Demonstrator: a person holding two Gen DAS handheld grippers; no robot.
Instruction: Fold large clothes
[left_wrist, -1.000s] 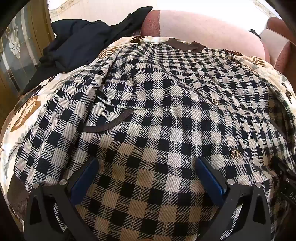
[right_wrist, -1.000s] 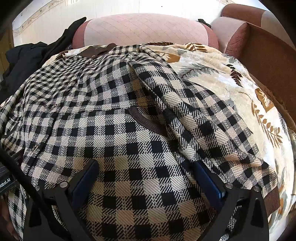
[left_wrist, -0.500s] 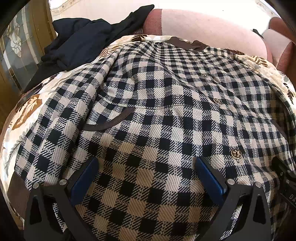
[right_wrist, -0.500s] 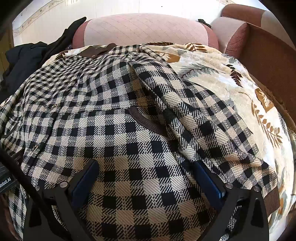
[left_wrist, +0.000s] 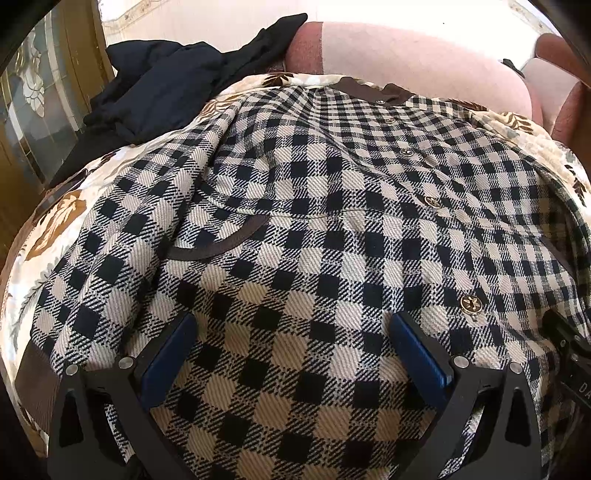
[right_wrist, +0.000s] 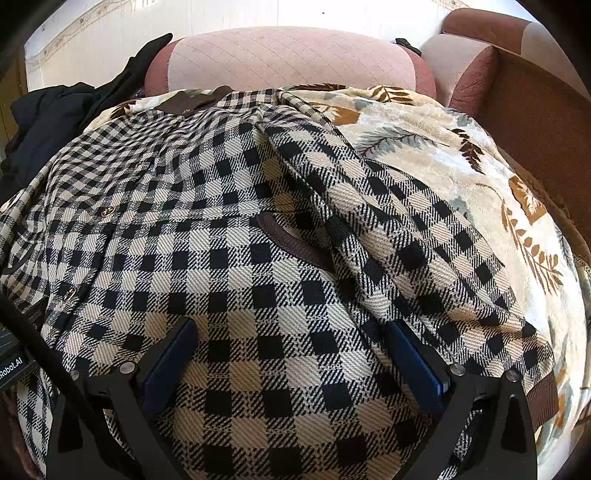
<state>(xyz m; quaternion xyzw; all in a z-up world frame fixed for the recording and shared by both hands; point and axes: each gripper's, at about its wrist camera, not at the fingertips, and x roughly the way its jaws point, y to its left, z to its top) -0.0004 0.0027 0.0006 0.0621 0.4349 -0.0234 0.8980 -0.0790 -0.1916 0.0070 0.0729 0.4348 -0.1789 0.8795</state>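
Risk: both grippers stand over the lower hem area with nothing between the fingers, so a closing pinch may catch only the top layer of the thick weave, and the front panel would lift away from the back and bunch. A second risk is the right sleeve (right_wrist: 417, 251), which lies folded over the body; a lift at the hem could let it slide off toward the leaf-print blanket (right_wrist: 480, 173). The left gripper (left_wrist: 291, 354) is wide open and empty, its blue pads resting on the fabric. The right gripper (right_wrist: 291, 350) is likewise wide open and holds nothing. The checked jacket (left_wrist: 332, 206) is black-and-cream, buttoned, with a brown collar (left_wrist: 369, 88) and brown pocket trim. It lies front-up on the blanket, collar toward the pink cushion (left_wrist: 424, 62), near a dark garment (left_wrist: 166, 85).
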